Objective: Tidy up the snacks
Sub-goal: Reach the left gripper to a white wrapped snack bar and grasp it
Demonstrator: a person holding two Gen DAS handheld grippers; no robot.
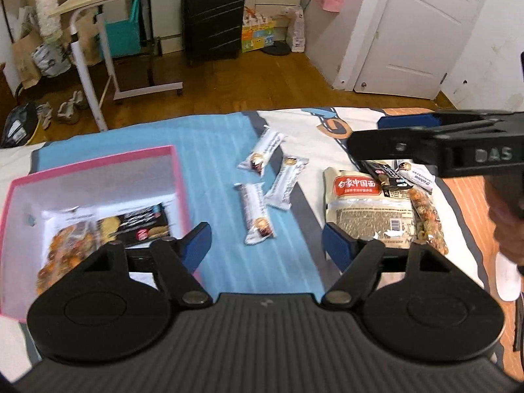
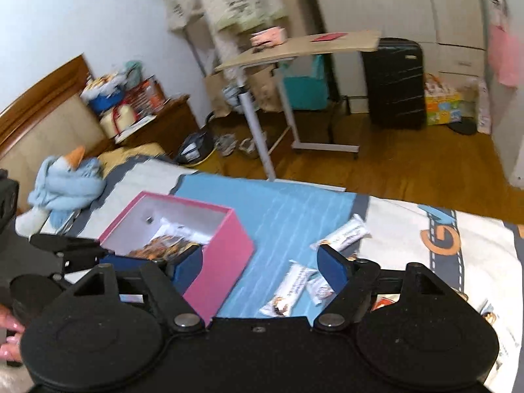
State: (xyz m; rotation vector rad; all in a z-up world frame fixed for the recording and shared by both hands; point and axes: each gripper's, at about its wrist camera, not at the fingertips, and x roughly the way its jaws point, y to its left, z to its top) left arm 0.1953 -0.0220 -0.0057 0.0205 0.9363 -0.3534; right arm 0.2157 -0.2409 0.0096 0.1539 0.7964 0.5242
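Both pairs of jaws are standing wide with nothing between them: the left gripper (image 1: 265, 240) is hanging over the blue part of the bed cover (image 1: 213, 150), the right gripper (image 2: 260, 262) between the pink box (image 2: 226, 245) and the loose bars.

The pink box, at the lower left of the left view, is already holding a few packets. Three white snack bars (image 1: 257, 217) are lying just right of it at mid-frame, and a beige noodle packet (image 1: 366, 211) with some smaller packets is sitting further right.

Judging by this, the sorting is partway through and a fresh pick is coming. Next, one gripper needs to be lowering over a single bar, jaws straddling its narrow width.

The bars are lying close together, so neighbours may be getting nudged. Open room is lying between box and bars; the bed's far edge is running just beyond them.
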